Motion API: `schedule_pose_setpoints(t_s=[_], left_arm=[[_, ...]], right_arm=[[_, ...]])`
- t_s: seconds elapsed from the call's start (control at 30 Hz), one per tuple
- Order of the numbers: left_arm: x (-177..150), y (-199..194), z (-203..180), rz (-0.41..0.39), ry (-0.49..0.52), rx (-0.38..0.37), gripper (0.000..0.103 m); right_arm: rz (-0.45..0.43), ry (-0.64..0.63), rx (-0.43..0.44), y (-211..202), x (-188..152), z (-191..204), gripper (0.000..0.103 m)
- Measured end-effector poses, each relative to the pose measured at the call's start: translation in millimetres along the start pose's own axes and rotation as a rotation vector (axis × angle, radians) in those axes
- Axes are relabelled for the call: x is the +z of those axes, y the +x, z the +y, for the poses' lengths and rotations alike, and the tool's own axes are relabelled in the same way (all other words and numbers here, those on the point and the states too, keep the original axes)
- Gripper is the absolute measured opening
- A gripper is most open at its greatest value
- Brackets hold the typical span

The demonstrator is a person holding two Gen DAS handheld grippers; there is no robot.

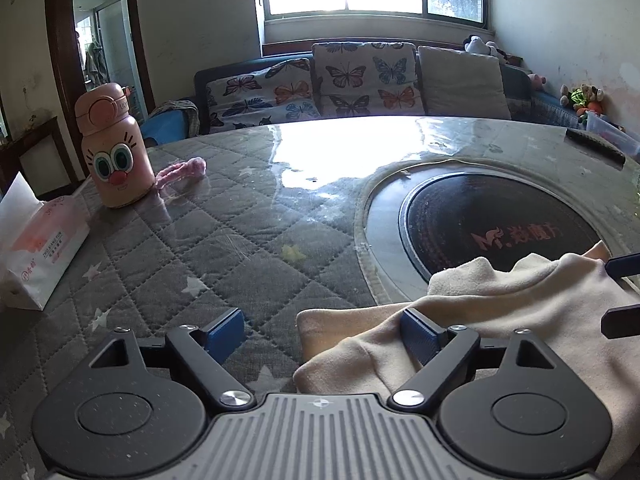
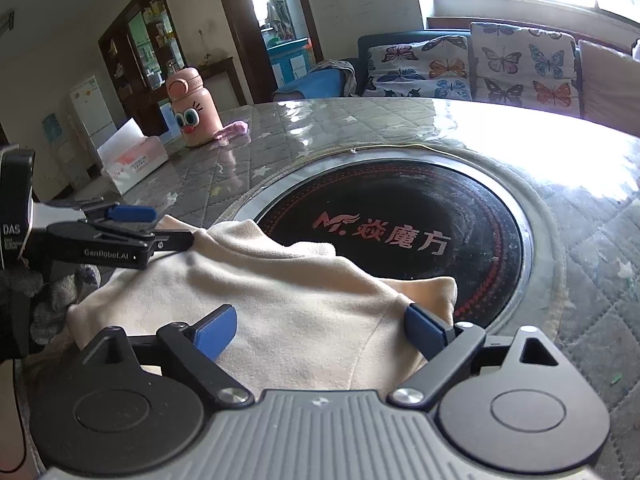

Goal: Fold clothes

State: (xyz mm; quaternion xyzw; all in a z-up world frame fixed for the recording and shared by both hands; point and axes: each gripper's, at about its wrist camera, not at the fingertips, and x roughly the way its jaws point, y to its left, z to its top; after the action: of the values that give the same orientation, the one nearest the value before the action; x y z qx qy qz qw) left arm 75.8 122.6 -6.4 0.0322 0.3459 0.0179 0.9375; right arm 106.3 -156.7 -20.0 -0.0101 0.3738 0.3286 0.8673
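A cream garment (image 1: 500,320) lies bunched on the table's near edge, partly over the black round hob; it also shows in the right wrist view (image 2: 304,300). My left gripper (image 1: 324,336) is open at the garment's left edge, its right finger resting on the cloth, its left finger over bare table. It shows from the side in the right wrist view (image 2: 160,226). My right gripper (image 2: 320,332) is open above the garment's middle, holding nothing; its fingertips (image 1: 624,264) enter the left wrist view at the right edge.
A black round hob (image 2: 400,232) is set in the quilted grey table (image 1: 192,240). A pink cartoon bottle (image 1: 114,148), a pink strap (image 1: 180,172) and a tissue pack (image 1: 36,248) stand at the left. A butterfly-cushion sofa (image 1: 340,80) is behind.
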Motion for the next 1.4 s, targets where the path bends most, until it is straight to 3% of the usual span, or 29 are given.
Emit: schedule_pose_setpoints(t_s=[0.23,0.8,1.2,1.4], left_arm=[[2,-5,0,-0.003,-0.01,0.003,0.087],[-18,-47,6,-0.008,-0.087,-0.008,0.091],[-42,-58,18,0.005,-0.073,0.023,0.094],[-37,-72,35,-0.037,-0.123,0.022,0.093]], right_arm=[[-0.007,0.012,-0.009,0,-1,-2,0.093],[-0.046,-0.124,-0.029,-23,-9,39,0.095],[-0.017,-0.298,0.069,-24,-14,101,0.095],[-0.002,-0.423,0.127,-17,-14,140,0.091]])
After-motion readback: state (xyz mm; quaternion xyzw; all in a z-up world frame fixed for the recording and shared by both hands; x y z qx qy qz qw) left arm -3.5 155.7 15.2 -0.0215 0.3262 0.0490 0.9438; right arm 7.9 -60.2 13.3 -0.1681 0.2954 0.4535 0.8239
